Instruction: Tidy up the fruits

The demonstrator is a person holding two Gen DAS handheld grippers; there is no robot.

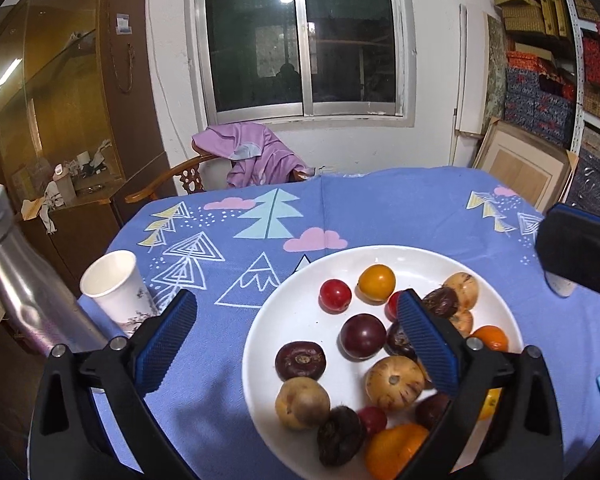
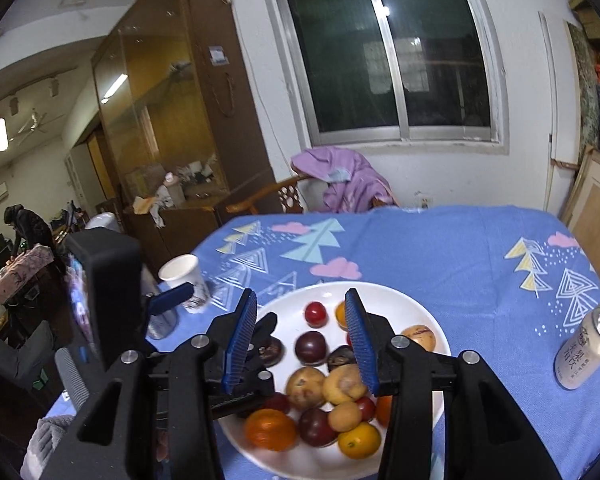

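White plate of fruits near blue tablecloth's near edge

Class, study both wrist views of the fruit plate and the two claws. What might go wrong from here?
1. The fruits lie heaped and touching on the plate; picking one may roll others off.
2. The paper cup stands near the open left claw; a sideways sweep could tip it.
3. The can stands to the right of the right claw and could topple.
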